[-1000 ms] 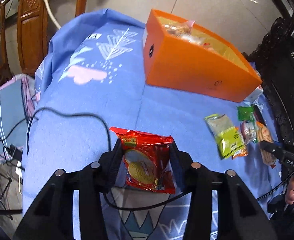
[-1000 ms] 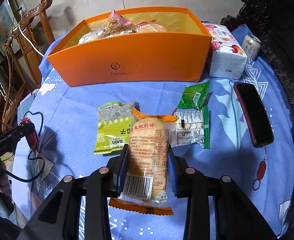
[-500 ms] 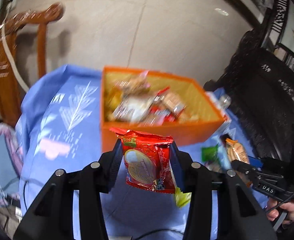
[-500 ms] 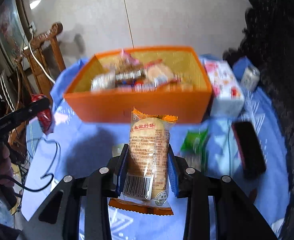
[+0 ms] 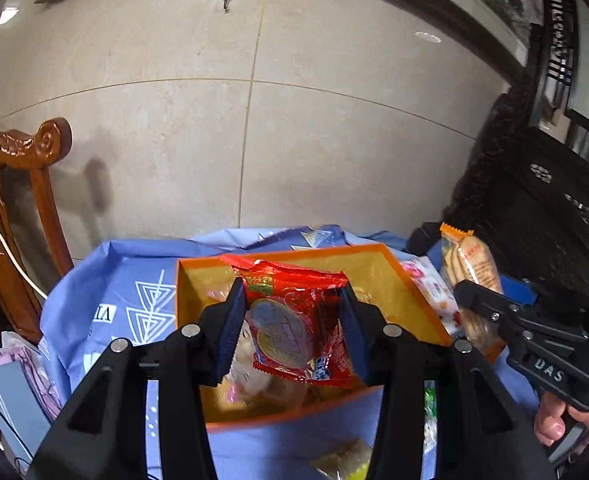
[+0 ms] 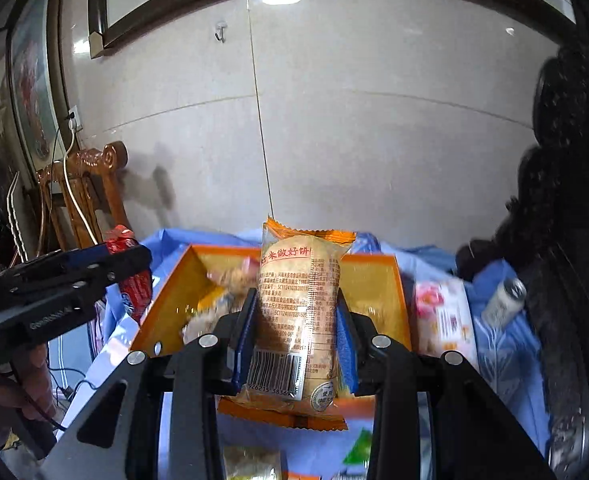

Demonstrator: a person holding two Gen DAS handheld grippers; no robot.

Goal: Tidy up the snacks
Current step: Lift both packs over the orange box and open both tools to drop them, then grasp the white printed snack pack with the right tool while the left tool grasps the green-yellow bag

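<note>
Now left gripper point(image 5: 290, 320) clamping red snack packet point(image 5: 298, 328), right gripper point(image 6: 294, 336) clamping biscuit pack point(image 6: 298, 320)

Blue-clothed table point(image 5: 134, 280) – orange box point(image 5: 294, 420) (snacks inside), tissue pack point(image 6: 442, 312), can point(image 6: 502, 300)

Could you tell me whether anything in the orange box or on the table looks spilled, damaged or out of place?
Nothing stands out. The orange box sits upright on the blue cloth, snacks inside it. The red packet and the biscuit packet look intact. A few packets lie on the cloth.
</note>
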